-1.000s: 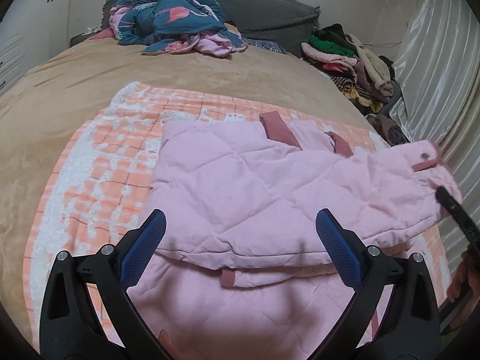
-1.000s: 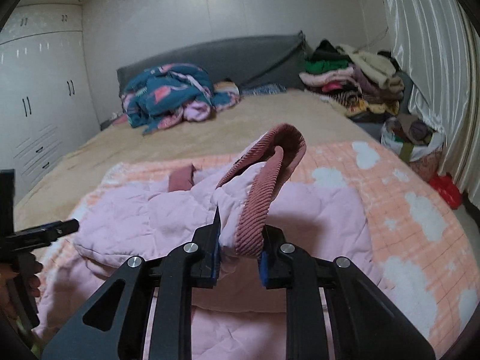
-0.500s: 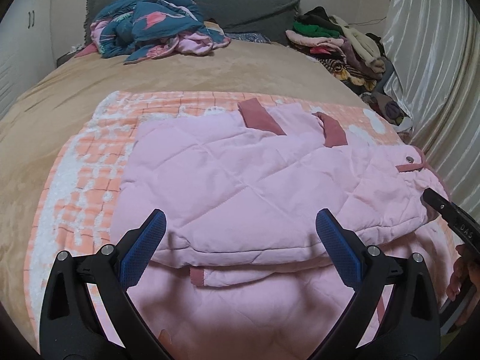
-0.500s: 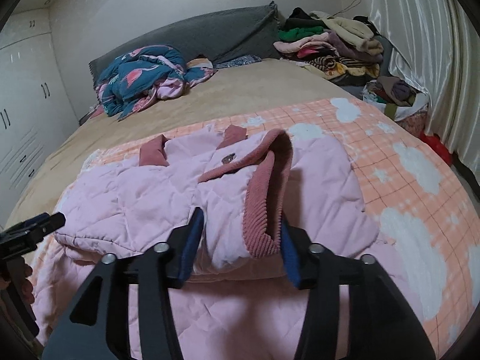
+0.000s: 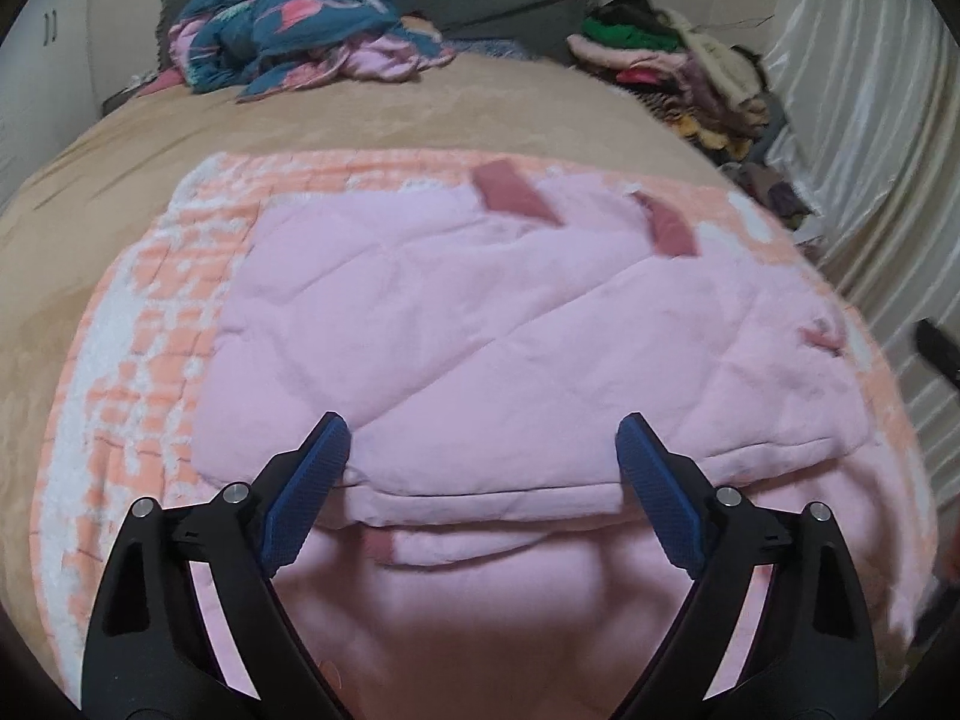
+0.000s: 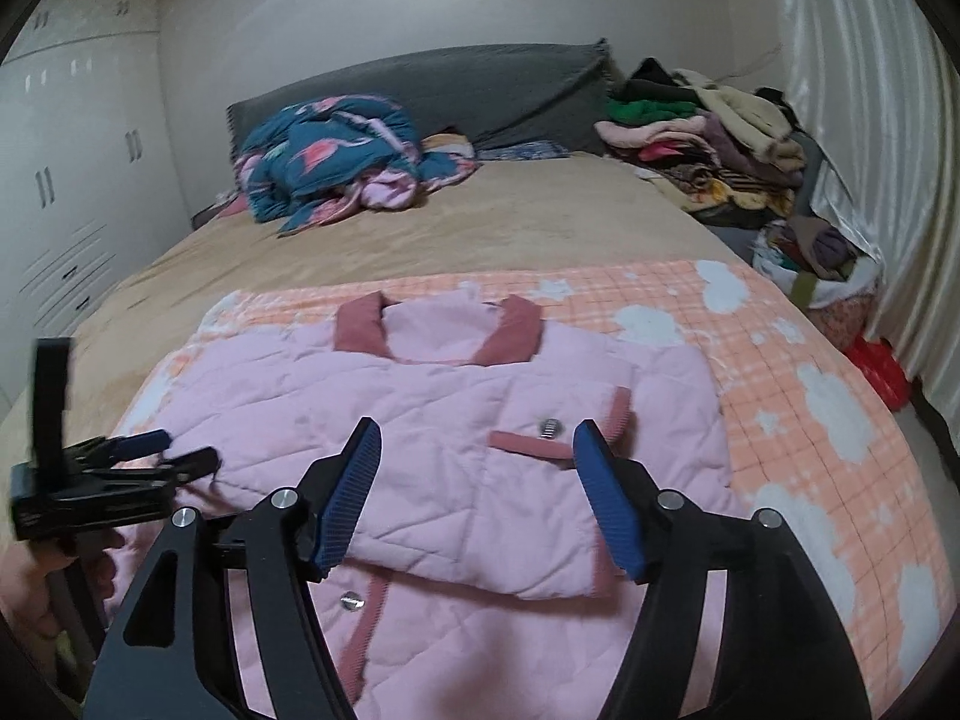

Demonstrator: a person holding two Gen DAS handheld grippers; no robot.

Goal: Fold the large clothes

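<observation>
Jacket [image 6: 456,432] on blanket [image 6: 798,420] on bed [image 6: 480,222]; clothes pile [image 6: 702,138] behind, right.

1. Pink quilted jacket [image 6: 456,420] lies flat on the orange checked blanket [image 6: 798,372], sleeves folded across the body.
2. Dusty-rose collar [image 6: 510,330] at the far end (2 snaps visible), rose cuff trim.
</observation>
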